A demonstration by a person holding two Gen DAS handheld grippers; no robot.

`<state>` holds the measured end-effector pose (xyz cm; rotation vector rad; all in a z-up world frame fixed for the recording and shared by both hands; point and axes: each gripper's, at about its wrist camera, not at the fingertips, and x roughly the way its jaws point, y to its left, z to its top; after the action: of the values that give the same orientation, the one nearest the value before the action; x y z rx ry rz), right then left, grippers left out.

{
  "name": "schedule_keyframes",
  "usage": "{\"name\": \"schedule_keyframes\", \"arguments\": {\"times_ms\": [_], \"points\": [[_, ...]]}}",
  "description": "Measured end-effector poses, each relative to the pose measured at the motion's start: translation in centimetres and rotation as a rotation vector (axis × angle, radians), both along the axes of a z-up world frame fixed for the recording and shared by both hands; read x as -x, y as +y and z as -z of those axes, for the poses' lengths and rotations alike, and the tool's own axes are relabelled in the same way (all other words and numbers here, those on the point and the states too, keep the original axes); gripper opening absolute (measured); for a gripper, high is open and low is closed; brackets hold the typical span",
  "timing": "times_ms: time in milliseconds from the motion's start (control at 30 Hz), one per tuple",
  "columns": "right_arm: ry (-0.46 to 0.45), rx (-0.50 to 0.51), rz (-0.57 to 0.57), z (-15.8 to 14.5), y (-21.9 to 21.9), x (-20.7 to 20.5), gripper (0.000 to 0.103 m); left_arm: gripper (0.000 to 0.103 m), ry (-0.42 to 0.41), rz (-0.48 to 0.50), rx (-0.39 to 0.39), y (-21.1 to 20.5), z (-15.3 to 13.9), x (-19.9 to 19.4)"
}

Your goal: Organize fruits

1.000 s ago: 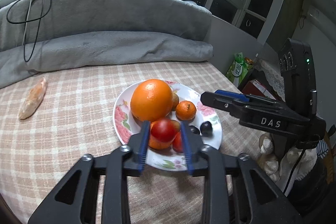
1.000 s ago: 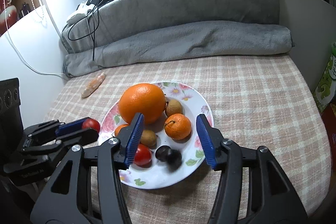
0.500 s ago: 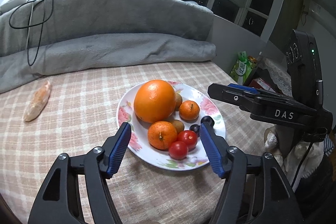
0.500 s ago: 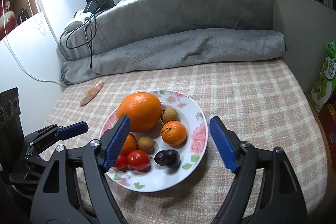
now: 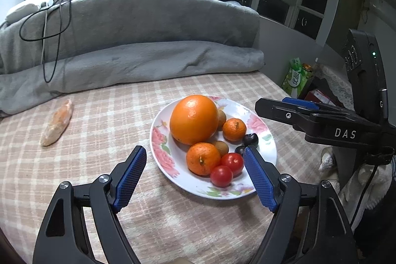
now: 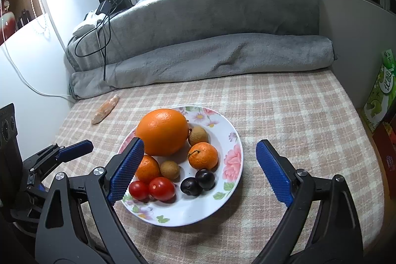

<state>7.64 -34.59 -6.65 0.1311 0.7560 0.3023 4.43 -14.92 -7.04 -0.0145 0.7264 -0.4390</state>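
left gripper [image 5: 195, 158]: jaws wide, empty, backed off | tomato [image 5: 221, 176]: released onto plate [image 5: 158, 140] | right gripper [image 6: 200, 156]: jaws wider, empty

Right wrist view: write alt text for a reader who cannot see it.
A floral plate on a checked cloth holds a large orange, two mandarins, two small brown fruits, two tomatoes and two dark plums. The open right gripper frames it, empty; the left gripper is at the left edge.

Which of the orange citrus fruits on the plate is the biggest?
The large orange at the plate's back; both mandarins are much smaller.
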Motion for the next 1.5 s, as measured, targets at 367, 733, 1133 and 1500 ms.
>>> {"name": "schedule_keyframes", "arguments": {"times_ms": [367,733,1133,1500], "points": [[-0.006,0.001,0.001,-0.3,0.7,0.1,0.094,0.081,-0.022,-0.022,-0.021,0.7,-0.4,0.3],[-0.004,0.005,0.003,-0.6,1.6,0.1,0.095,0.081,-0.03,-0.059,-0.029,2.5,-0.7,0.0],[-0.003,0.006,-0.006,-1.1,3.2,-0.6,0.095,0.081,-0.032,-0.083,-0.04,4.5,-0.9,-0.9],[-0.005,0.004,-0.007,-1.4,3.8,-1.2,0.095,0.081,-0.04,-0.108,-0.063,6.3,-1.0,-2.4]]}}
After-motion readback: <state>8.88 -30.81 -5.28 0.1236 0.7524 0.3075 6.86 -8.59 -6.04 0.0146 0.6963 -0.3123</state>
